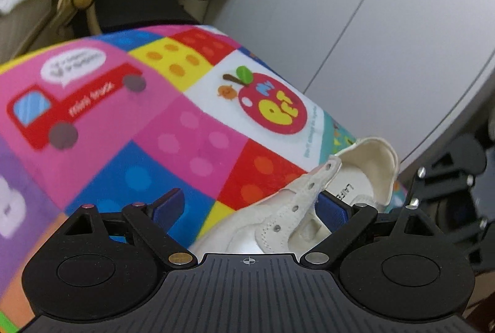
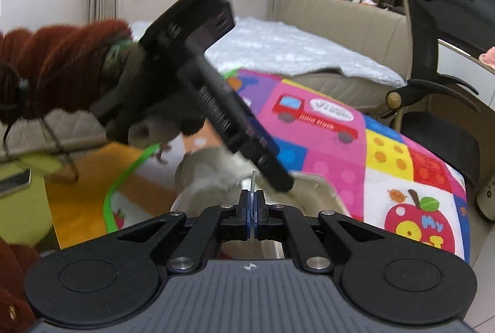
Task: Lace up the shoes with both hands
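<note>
Both tongs are matte black: ribbed grey-black base, two round discs, angled link arms with silver screws and one brass, and blue pads (image 1: 168,206). In the right wrist view, a fuzzy rust-red sleeve (image 2: 62,61) with a green cuff enters at 9 o'clock.

Left gripper (image 1: 250,206) spread wide over a white perforated lace-up shoe (image 1: 297,209)

Lower right of frame: the shoe's eyelet flap lies between the blue pads, on a bright patchwork cartoon-print blanket (image 1: 154,116).
</note>
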Available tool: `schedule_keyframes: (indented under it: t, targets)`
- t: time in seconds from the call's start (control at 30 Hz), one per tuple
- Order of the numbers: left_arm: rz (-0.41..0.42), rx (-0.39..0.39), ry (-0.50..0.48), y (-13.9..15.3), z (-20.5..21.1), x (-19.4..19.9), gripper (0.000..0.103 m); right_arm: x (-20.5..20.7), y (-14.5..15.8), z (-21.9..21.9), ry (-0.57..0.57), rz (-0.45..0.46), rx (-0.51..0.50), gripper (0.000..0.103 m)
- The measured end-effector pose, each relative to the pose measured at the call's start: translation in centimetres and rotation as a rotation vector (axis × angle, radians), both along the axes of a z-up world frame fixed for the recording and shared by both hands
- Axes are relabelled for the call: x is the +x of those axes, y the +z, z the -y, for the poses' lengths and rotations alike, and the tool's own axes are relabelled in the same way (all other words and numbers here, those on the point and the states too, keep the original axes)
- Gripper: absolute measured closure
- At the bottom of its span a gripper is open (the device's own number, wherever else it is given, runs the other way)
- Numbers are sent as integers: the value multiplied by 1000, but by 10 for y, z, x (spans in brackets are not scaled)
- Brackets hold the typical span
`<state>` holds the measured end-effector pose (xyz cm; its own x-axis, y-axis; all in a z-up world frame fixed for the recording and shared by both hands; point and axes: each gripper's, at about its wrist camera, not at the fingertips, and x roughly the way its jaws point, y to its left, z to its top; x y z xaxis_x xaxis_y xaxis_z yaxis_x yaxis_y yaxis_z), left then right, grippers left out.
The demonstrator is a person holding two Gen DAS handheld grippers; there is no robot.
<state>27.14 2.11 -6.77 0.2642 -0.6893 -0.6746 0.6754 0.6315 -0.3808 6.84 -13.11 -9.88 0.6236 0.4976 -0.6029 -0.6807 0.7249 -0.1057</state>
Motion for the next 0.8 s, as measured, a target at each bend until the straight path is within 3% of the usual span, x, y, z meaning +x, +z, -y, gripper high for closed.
schedule_keyframes:
  t: [0.3,0.63,0.8]
  targets:
    - [-55,-41,29,-8,-6,-2,8,14,-4,-29,35,-2,-136,101]
    - [-75,-92,14,-7,-18,-7,8,49,4,-26,-45,-297,-55,101]
    - [-83,-236,32,1,-52,-13,9,54,5,-22,-69,-318,-37,101]
